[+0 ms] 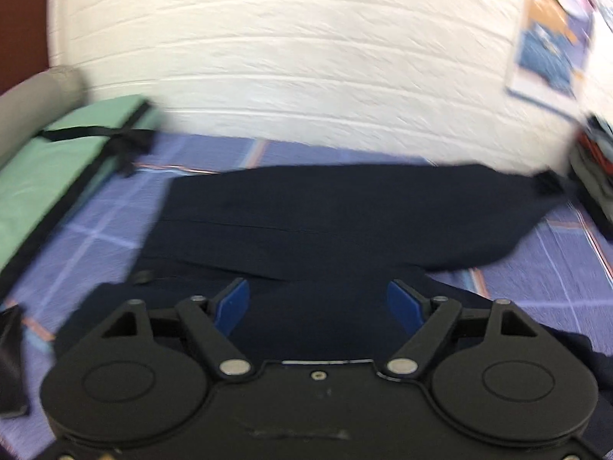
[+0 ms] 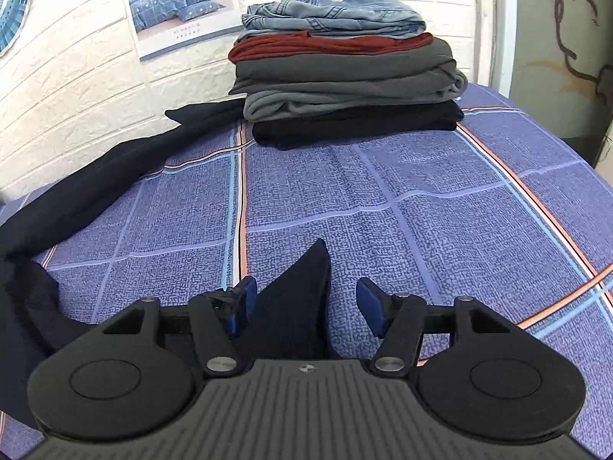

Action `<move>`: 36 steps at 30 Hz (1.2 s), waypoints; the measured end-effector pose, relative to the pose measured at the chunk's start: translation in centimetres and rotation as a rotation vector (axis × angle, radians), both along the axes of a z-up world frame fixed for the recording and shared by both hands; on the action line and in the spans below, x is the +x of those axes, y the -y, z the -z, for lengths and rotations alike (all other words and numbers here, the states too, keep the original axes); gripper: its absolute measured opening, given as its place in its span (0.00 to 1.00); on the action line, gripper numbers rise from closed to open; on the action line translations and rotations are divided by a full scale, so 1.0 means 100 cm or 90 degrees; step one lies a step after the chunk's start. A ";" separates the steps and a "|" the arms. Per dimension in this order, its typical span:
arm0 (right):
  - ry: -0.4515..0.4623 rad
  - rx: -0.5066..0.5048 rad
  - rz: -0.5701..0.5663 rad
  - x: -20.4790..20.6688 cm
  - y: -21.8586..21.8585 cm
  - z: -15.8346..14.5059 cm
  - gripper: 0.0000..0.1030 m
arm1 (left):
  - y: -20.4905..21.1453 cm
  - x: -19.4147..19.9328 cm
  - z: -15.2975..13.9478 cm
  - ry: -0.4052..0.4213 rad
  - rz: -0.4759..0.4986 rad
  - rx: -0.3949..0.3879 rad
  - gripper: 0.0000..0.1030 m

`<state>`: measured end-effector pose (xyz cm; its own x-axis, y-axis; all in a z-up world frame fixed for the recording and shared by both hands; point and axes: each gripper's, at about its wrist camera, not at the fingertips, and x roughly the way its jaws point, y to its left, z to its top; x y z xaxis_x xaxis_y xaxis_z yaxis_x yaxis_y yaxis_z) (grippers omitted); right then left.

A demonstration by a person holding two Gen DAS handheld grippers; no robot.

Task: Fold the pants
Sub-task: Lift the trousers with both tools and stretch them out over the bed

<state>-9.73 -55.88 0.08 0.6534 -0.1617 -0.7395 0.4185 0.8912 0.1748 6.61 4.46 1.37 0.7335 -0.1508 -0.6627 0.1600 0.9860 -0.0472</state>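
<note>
Dark navy pants (image 1: 325,214) lie spread across the blue checked bed sheet (image 1: 88,237); the left wrist view is blurred. My left gripper (image 1: 318,306) hovers over their near part with its jaws wide apart and nothing pinched. In the right wrist view one pant leg (image 2: 95,184) runs along the left toward the wall. A pointed corner of the pants (image 2: 302,287) lies between the spread jaws of my right gripper (image 2: 306,304), close beside the left blue pad (image 2: 245,303) and well apart from the right one. No pad presses on the cloth.
A stack of folded clothes (image 2: 345,73), jeans on top, stands at the back of the bed against the white brick wall (image 2: 76,88). A green padded mat (image 1: 57,161) and a grey roll (image 1: 34,96) lie at the left. A poster (image 2: 180,4) hangs on the wall.
</note>
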 end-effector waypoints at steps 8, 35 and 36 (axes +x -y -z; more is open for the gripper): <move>-0.008 0.015 0.000 0.006 0.006 0.010 0.93 | 0.074 0.044 0.026 0.000 0.071 0.073 0.78; 0.089 -0.039 0.115 0.054 0.083 0.018 0.01 | 0.096 0.111 0.063 -0.058 0.006 0.041 0.14; 0.078 -0.028 0.118 0.059 0.086 0.026 0.01 | 0.096 0.113 0.063 -0.059 0.004 0.041 0.14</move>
<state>-3.80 -64.44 -2.55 0.6944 -0.3175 -0.6458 0.5535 0.8092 0.1973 17.89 -5.13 -4.92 0.6677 -0.1101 -0.7363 0.1638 0.9865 0.0011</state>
